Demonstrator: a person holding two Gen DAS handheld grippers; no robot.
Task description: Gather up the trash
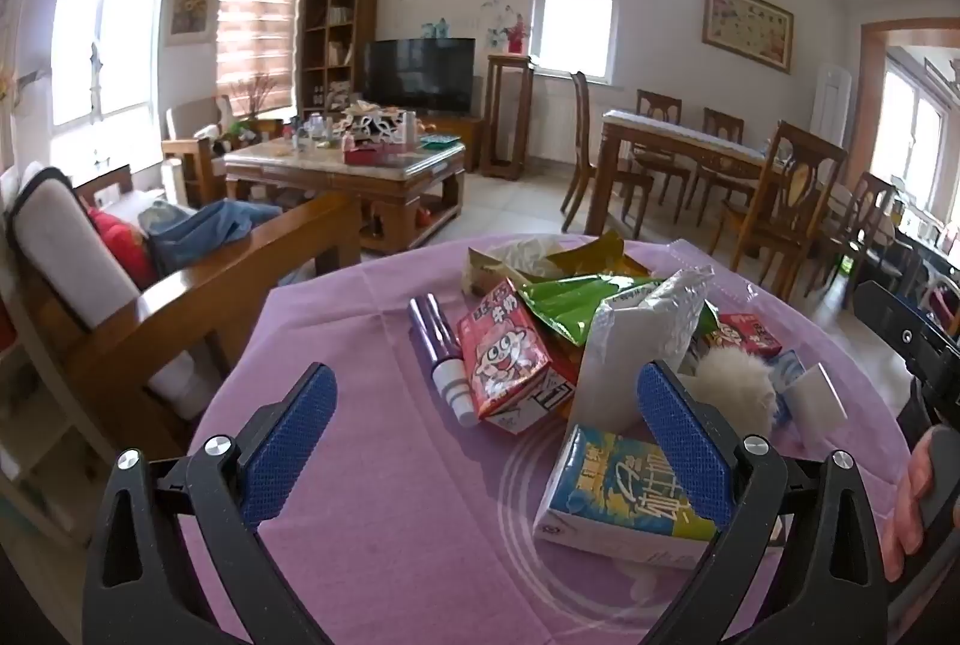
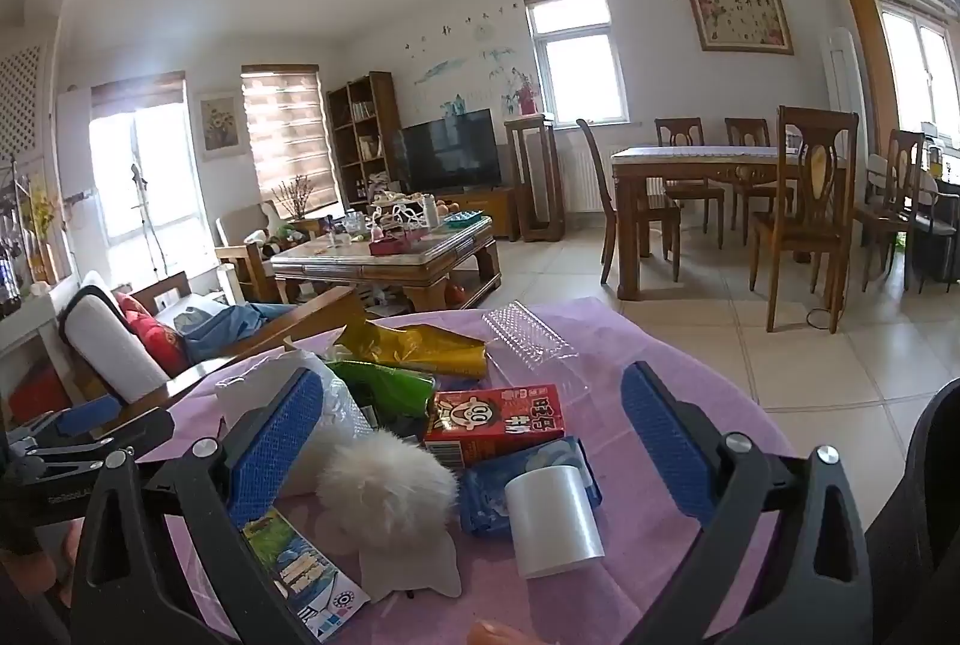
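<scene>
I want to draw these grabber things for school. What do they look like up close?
Both look the same. The left gripper and the right gripper each have two flat blue fingers with a bumpy, dotted rubber surface. The fingers sit on shiny black plastic arms with triangle-shaped holes, joined by round silver bolts. No cables show. A dark sleeve edges the right wrist view.

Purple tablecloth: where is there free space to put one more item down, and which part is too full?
The purple tablecloth is bare on its left side, left of the purple tube and the red milk carton. A second bare strip lies along the right edge, right of the white roll. The centre, around the green wrapper and white fluffy ball, is crowded.
</scene>
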